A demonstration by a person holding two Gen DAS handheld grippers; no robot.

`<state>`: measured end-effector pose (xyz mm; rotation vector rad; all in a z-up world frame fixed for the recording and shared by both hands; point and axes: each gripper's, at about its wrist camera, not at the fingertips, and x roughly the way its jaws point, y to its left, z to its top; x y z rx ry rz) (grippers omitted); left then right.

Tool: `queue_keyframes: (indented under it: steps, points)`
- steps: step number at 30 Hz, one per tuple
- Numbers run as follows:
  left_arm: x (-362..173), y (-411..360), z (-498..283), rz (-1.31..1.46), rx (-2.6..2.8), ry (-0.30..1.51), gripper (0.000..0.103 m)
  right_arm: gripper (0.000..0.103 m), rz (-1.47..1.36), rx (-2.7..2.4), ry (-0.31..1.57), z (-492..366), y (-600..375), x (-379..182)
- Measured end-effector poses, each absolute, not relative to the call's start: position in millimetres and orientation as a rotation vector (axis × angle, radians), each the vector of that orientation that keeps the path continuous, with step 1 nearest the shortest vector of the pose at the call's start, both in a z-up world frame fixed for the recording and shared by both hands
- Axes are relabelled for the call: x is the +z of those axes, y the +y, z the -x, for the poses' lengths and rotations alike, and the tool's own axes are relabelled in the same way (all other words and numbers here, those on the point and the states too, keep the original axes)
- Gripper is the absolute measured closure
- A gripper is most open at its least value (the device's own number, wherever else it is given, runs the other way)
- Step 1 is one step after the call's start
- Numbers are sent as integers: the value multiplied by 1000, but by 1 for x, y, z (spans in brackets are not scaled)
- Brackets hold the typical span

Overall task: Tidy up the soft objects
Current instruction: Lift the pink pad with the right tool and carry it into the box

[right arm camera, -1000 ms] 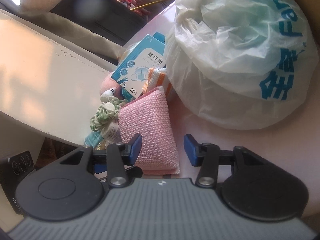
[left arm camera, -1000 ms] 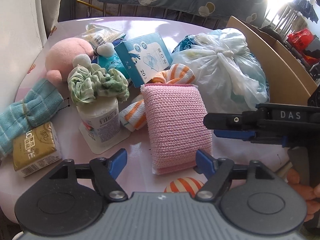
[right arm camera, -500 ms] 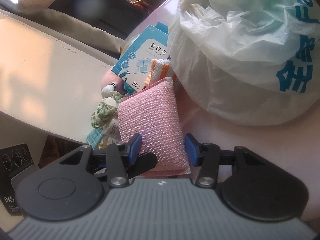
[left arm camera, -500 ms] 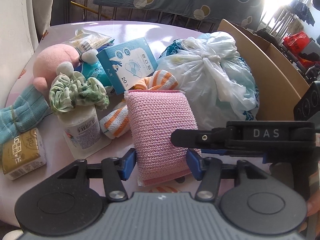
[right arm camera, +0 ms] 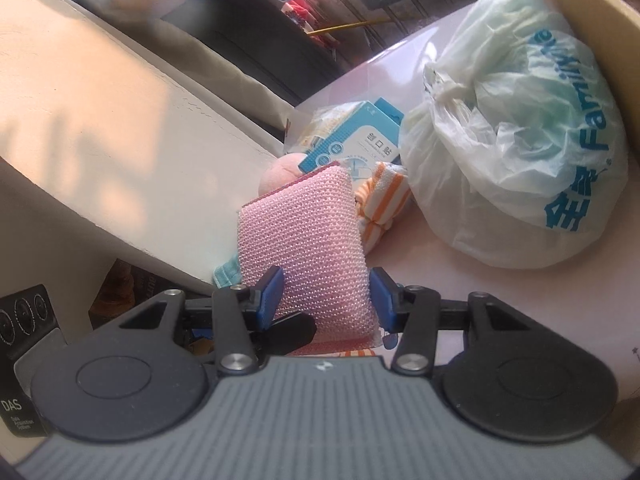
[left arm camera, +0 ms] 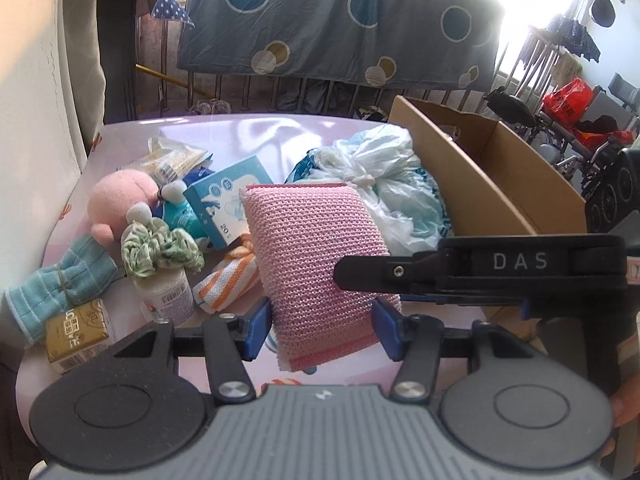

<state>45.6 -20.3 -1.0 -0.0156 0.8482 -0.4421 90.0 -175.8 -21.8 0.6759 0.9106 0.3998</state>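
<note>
While both of my grippers clamp the pink knitted sponge pad by its near end, it hangs tilted above the pink table. My left gripper pinches its sides; my right gripper closes across it, beside the cardboard box and tied plastic bag.

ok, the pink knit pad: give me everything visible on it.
The pink knit pad is a soft rectangular cushion-like piece with a coarse knitted weave and a darker pink band along its near edge. It is tilted, near end lifted off the pink table. Both grippers are shut on that near end: the left gripper across its width, the right gripper from the side. Its far end hides part of the orange-striped cloth; contact there cannot be told.
</note>
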Motion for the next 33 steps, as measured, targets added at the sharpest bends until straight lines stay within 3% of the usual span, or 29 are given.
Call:
queue_keyframes:
  steps: [9, 17, 30, 33]
  points:
    - [61, -88, -66, -18, -598, 712, 46, 56, -643, 333, 778, -88, -248, 55]
    - [82, -205, -135, -78, -738, 715, 43, 55, -734, 241, 773, -129, -375, 78]
    - [9, -345, -281, -211, -694, 922, 43, 54, -887, 161, 941, -277, -519, -23]
    - [-5, -353, -297, -237, -657, 952, 36, 54, -902, 147, 988, -305, -528, -58]
